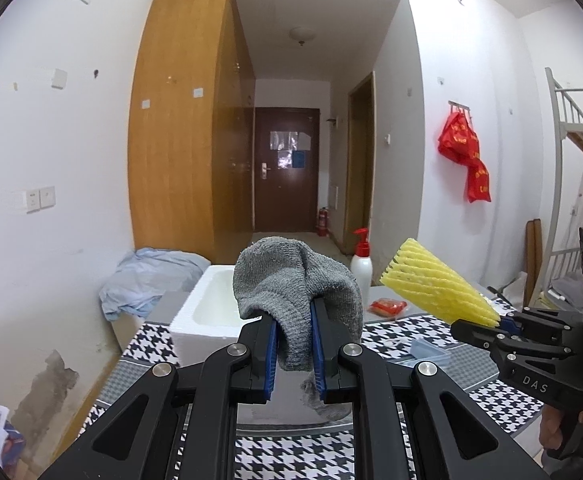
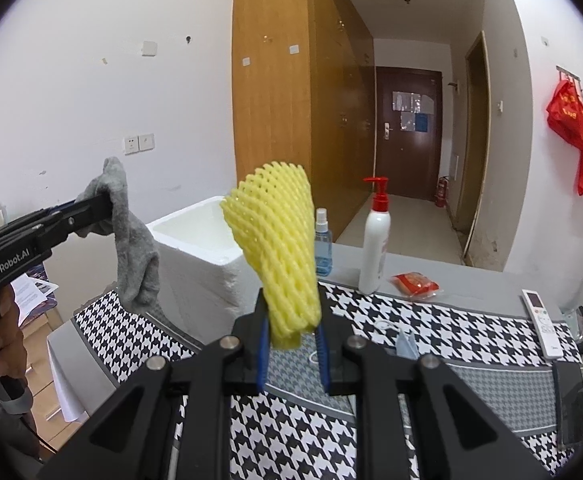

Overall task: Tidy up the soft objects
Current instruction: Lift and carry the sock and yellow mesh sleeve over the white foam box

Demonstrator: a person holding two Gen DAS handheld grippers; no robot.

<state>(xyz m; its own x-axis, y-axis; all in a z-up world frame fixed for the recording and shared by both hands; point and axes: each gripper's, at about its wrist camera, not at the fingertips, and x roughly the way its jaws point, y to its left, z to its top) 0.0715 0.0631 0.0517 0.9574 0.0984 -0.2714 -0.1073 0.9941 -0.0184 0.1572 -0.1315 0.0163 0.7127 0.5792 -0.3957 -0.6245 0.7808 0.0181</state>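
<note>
Left gripper (image 1: 294,332) pinching grey sock (image 1: 295,292), right gripper (image 2: 291,340) pinching yellow foam net (image 2: 279,240); both raised over houndstooth table (image 2: 431,328), near white foam box (image 2: 199,240) at its far-left corner.

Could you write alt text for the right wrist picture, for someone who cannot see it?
The right gripper holds a yellow foam net above a houndstooth table; at left, the left gripper holds a grey sock near a white foam box.

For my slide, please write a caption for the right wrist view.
Right gripper holds yellow foam net above checked table; white foam box waits behind.
</note>
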